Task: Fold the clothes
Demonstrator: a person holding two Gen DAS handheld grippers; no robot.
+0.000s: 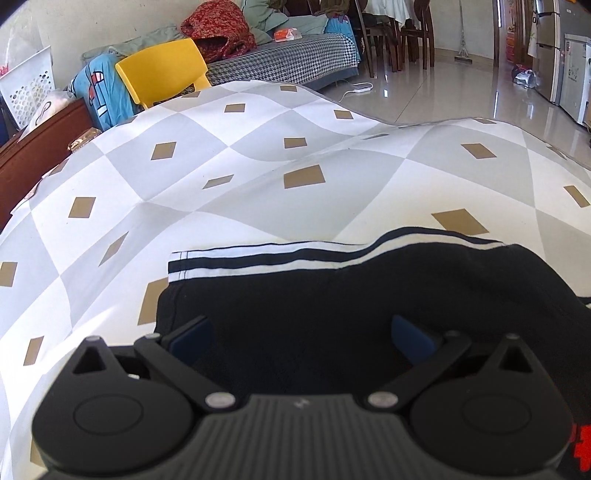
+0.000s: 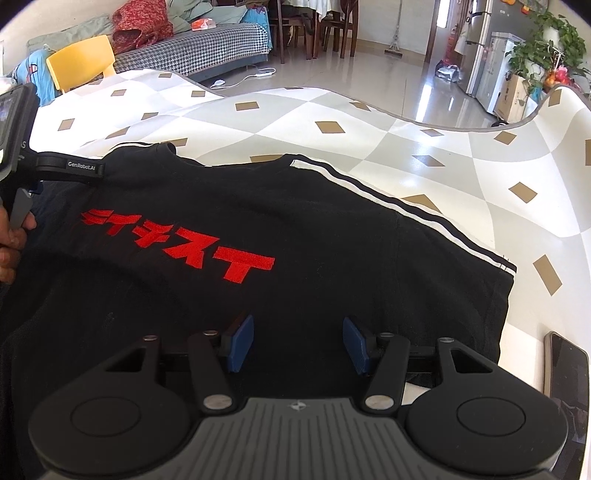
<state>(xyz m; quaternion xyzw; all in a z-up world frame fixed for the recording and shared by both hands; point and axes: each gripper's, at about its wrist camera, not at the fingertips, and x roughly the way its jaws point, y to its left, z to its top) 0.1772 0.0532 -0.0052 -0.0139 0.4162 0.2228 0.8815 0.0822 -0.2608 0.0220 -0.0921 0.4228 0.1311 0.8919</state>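
Both grippers are hovering with jaws spread above the black T-shirt, which is lying flat on the checked tablecloth. Left gripper is gaping over its striped sleeve; right gripper is holding nothing beside a phone.

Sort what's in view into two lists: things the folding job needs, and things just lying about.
For the job:
black T-shirt with red lettering and white striped sleeves
left gripper, open
right gripper, open

Lying about:
dark smartphone beside the shirt
yellow plastic chair
red knitted bag
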